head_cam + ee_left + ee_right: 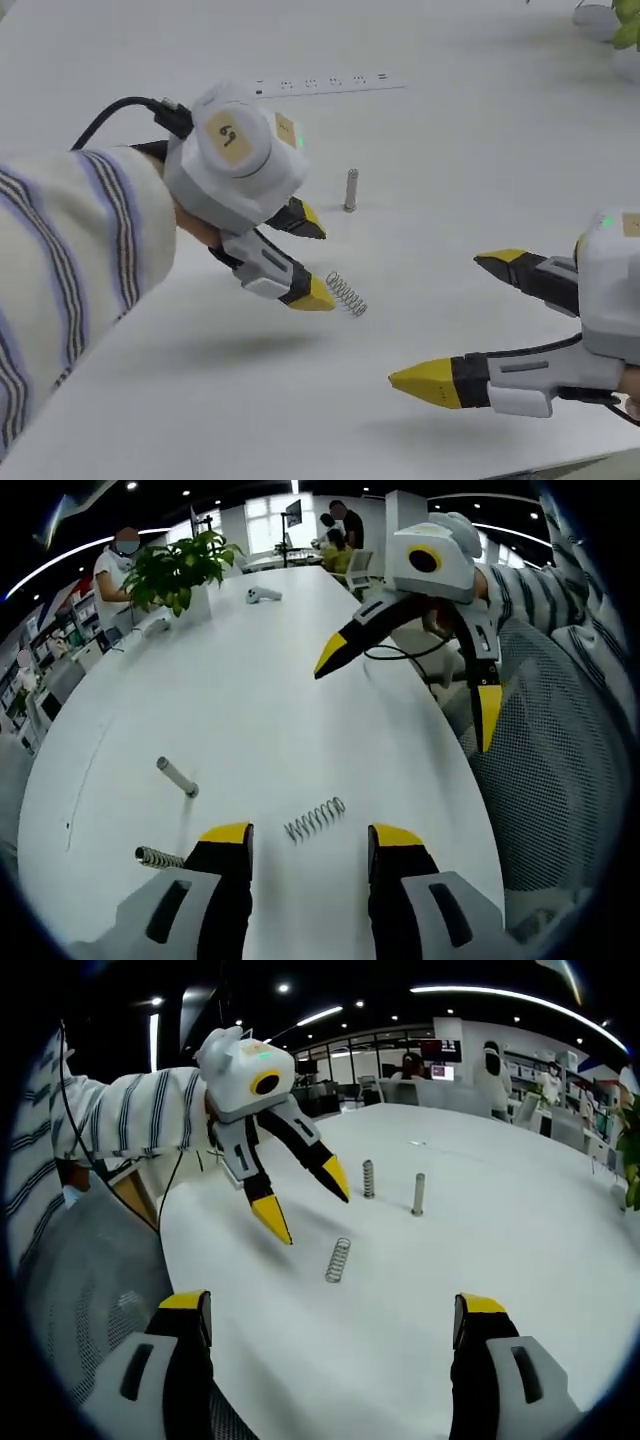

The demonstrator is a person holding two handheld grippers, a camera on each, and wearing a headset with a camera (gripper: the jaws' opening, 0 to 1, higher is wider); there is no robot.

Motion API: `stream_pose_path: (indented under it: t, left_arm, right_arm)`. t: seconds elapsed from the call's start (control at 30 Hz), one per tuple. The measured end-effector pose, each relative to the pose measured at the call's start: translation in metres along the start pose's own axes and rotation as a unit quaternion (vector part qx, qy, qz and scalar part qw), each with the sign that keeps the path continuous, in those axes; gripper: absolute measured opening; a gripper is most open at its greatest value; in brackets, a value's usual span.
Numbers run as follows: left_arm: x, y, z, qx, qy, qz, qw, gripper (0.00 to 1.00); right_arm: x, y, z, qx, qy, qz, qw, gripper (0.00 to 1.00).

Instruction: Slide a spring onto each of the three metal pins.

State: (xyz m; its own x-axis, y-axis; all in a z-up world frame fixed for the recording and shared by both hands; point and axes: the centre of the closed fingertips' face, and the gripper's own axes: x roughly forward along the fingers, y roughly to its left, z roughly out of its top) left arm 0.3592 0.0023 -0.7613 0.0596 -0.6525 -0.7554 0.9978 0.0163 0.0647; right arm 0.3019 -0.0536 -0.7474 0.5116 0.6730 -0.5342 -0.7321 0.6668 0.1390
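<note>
- White table (480, 150) – the work surface. In the head view a power strip (320, 83) lies flat near its far edge.
- Left gripper (315, 258) – on my striped-sleeve side in the head view, pointing down toward the tabletop. Its jaws stand apart with nothing between the pads. In its own view (312, 835) the two yellow tips rise from the bottom with a clear gap. It shows in the right gripper view (308, 1207) too, tips spread.
- Right gripper (450, 320) – low right in the head view, jaws wide apart and holding nothing, well apart from the parts. In its own view (332, 1303) the tips sit far to either side. The left gripper view has it up at the far right (408, 692), splayed.
- Potted plant (180, 570) – far end of the table in the left gripper view.
- Bare pin (351, 190) – upright on the table, beyond the left gripper's tips. It also shows in the left gripper view (177, 777) and the right gripper view (418, 1193).
- Sprung pin (368, 1178) – upright, a spring around its shaft, just beside the bare pin. In the left gripper view (160, 858) it shows close by the outer side of one jaw.
- Loose spring (346, 293) – lying on its side on the table, just beside the nearer tip of the left gripper. I cannot tell whether the tip touches it. In the left gripper view (315, 818) it lies in the gap, just ahead of the tips. In the right gripper view (338, 1260) it rests between the left gripper and my right jaws.
</note>
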Motion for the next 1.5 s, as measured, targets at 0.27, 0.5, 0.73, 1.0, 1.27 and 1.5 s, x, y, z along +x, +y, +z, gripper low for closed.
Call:
stream_pose_path:
  t: [0.27,0.5,0.73,1.0,1.27,1.5]
  left_arm:
    - [0.016,-0.001,-0.008,0.032,0.027,-0.027,0.9988,0.34]
    - [0.026,-0.007,-0.002,0.017,0.016,-0.046,0.9987,0.31]
    - [0.032,-0.012,-0.004,0.017,0.018,-0.062,0.9978,0.28]
    - [0.036,-0.019,-0.016,0.028,0.042,-0.07,0.9963,0.21]
    - [0.026,-0.019,-0.034,0.028,0.064,-0.061,0.9957,0.13]
    - [0.024,-0.016,-0.036,0.008,0.046,-0.043,0.998,0.04]
  right_arm:
    - [-0.001,0.0,-0.002,0.007,0.002,-0.001,1.0,0.99]
    - [-0.002,0.005,-0.003,0.01,0.002,0.006,0.9999,0.98]
    - [-0.003,0.006,-0.003,0.011,0.003,0.009,0.9999,0.99]
    - [-0.003,0.009,-0.003,0.01,0.002,0.016,0.9998,0.99]
    - [-0.002,0.009,-0.002,0.003,0.004,0.02,0.9998,0.98]
    - [-0.005,0.006,-0.006,-0.002,0.011,0.017,0.9998,0.98]
